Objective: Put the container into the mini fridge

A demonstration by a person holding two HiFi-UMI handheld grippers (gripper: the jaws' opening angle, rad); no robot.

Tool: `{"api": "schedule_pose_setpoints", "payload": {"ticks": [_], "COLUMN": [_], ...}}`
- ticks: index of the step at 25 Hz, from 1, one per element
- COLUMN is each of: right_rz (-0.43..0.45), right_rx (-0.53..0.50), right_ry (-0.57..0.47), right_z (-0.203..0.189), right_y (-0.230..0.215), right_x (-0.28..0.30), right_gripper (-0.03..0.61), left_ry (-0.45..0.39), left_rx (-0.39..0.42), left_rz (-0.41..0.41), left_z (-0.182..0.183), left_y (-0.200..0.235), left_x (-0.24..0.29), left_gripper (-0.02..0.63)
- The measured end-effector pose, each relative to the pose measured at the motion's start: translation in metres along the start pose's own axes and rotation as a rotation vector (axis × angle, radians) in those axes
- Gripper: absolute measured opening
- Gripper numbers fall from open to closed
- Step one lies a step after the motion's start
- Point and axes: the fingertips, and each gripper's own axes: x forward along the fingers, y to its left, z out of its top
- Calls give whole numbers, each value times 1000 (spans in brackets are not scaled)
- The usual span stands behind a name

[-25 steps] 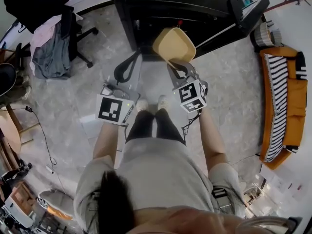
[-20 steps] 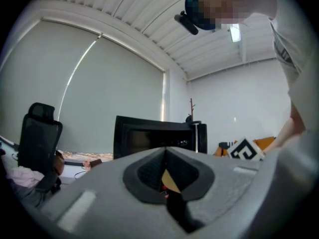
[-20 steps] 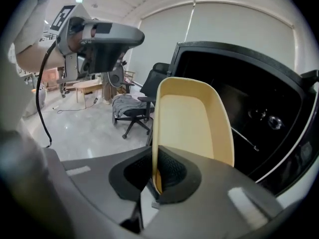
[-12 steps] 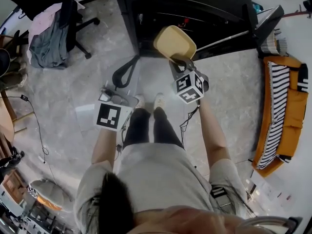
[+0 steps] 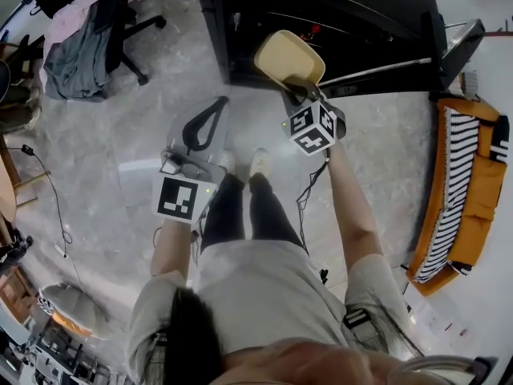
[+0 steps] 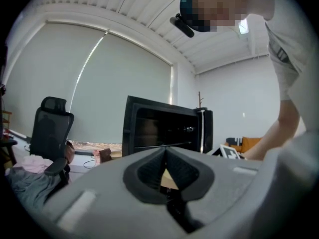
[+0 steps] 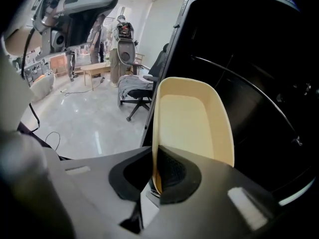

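Holding the container [image 5: 288,57] at the mini fridge's [image 5: 345,10] open front, the right gripper [image 5: 301,95] pinches its rim between its jaws; the left gripper's [image 5: 210,115] jaws meet, empty. Next, probably, comes sliding it inside.

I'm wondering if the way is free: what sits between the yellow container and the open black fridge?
Nothing. In the right gripper view the container, clamped in the right gripper, faces the mini fridge opening with no obstacle between.

matt plastic container [image 5: 287,57], glossy floor [image 5: 120,135]
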Motion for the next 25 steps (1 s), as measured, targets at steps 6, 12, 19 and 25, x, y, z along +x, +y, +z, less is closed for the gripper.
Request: {"api": "schedule_pose_setpoints", "payload": {"ticks": [6,12,19,25], "right_rz": [-20,-6,-15,-18], "right_rx": [-12,-87,-179,-212], "right_ry": [36,81,134,177], "right_z": [-7,-7,-10,-16], "right_y": [-20,-33,-47,-61], "right_x": [22,42,73,86], "right_gripper": [5,5,5,5], "left_ry": [3,9,15,24], "left_rx": [-6,-7,-1,-8], "left_rz": [30,54,75,88], "left_z": [-9,-16,-23,-31], "left_y": [3,5,21,23], "left_x": [0,-3,-1,-2], "left_gripper": [3,2,3,2]}}
